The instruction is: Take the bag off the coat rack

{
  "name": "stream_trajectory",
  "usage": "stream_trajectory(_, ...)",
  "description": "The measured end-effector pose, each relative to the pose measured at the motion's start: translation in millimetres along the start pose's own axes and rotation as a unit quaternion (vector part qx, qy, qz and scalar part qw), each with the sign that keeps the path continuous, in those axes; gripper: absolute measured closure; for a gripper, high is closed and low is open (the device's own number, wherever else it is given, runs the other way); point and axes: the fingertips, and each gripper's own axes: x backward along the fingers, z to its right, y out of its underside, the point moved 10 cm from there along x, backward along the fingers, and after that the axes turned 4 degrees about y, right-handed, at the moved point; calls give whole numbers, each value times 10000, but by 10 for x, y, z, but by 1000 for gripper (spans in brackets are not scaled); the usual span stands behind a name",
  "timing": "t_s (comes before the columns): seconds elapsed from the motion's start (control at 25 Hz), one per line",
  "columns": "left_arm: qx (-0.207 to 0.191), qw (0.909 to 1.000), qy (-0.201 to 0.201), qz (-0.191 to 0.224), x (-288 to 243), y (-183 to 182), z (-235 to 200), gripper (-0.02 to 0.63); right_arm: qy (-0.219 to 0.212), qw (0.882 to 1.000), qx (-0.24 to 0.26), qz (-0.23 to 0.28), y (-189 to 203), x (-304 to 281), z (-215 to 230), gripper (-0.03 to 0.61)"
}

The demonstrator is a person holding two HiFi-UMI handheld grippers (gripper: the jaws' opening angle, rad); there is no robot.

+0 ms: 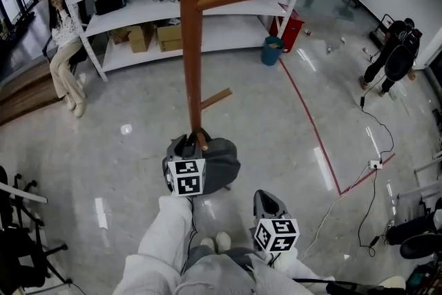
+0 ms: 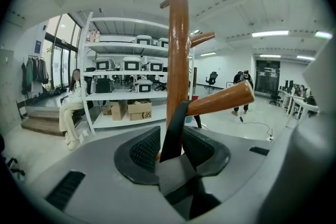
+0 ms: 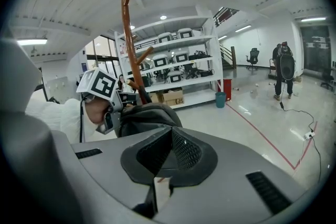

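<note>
A dark grey bag (image 1: 219, 161) hangs low on the brown wooden coat rack (image 1: 192, 45), its black strap (image 2: 176, 123) looped over a slanting peg (image 2: 220, 99). My left gripper (image 1: 193, 143) is right at the pole. Its jaws stand open with the strap running up between them, and a gap shows beside the strap. My right gripper (image 1: 262, 197) hangs back to the right of the bag. It is shut with nothing in it, and from it I see the bag (image 3: 147, 115) and the left gripper (image 3: 119, 113) against it.
White shelving (image 1: 228, 10) with devices and cardboard boxes stands behind the rack. A person sits at the far left (image 1: 65, 52). Another person stands at the far right (image 1: 394, 55). A blue bin (image 1: 272, 50), a red floor line (image 1: 311, 121) and a cable with power strip (image 1: 375, 164) lie to the right.
</note>
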Motion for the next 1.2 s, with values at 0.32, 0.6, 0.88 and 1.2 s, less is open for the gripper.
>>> stream_trajectory(0.32,-1,10000,60,-18,-71,48,27,513,57,10000,-45,-42,1,-2,26,566)
stream_trajectory(0.6,82,9998,180,21,-52,40,-1,529,107,9999,-111,-48,33,11,48,566)
stream_trajectory(0.88,260,9995,183,21,-12,43,24,557,109,9998,-141,33,5,31,75,566)
stream_trajectory(1.2,285,9994,135,174,102,22,74,568,112,9996,-245,121,14,59,62,566)
